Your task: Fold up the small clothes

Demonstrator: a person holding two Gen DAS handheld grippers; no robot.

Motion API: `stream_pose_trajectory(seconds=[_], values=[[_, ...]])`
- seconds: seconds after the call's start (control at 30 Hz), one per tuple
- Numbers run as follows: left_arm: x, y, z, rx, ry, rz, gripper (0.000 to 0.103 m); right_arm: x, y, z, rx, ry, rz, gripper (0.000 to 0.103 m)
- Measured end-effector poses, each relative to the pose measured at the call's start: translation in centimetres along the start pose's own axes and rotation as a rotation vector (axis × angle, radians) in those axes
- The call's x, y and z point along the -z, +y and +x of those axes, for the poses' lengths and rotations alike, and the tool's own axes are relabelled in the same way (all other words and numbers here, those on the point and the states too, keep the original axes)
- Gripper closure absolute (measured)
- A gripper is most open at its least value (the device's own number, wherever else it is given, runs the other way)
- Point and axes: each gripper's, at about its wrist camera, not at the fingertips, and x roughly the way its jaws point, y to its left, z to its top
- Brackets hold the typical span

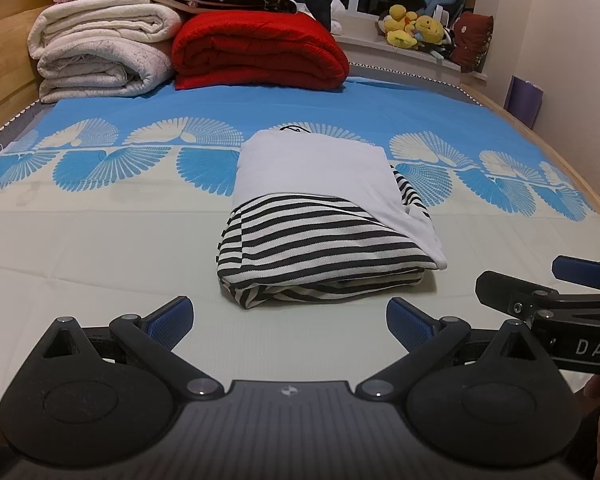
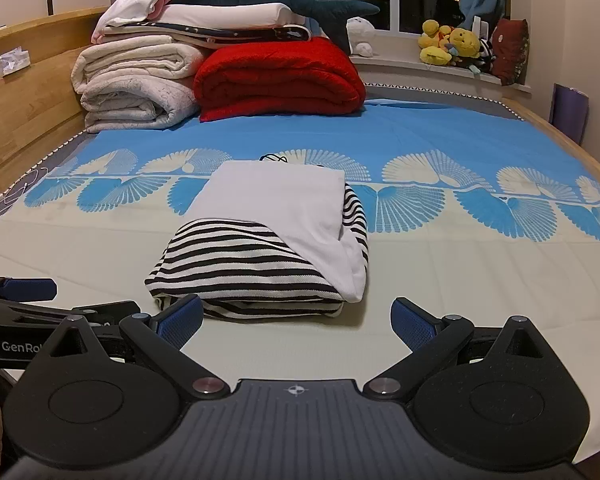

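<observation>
The folded garment (image 1: 320, 224), striped black and white with a plain white panel on top, lies on the bed sheet (image 1: 100, 240) near the middle of the bed. Its long axis runs away from the cameras toward the window; the striped folded end faces the grippers.

The left gripper (image 1: 290, 318) is spread wide, holding nothing, just short of the garment. The right gripper (image 2: 296, 318) is likewise spread and empty; its left fingertip (image 2: 182, 318) overlaps the garment's near corner in view, contact uncertain.

Only the right view shows the headboard shelf (image 2: 12, 60). A red blanket (image 1: 260, 52) lies beyond.
</observation>
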Motion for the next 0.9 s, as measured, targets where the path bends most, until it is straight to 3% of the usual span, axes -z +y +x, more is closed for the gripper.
stream_pose_trajectory(seconds=[0.9], values=[[-0.03,0.03,0.08,0.004,0.001,-0.006,0.000,-0.07,0.07,-0.06,-0.004,-0.001,0.002,0.003]])
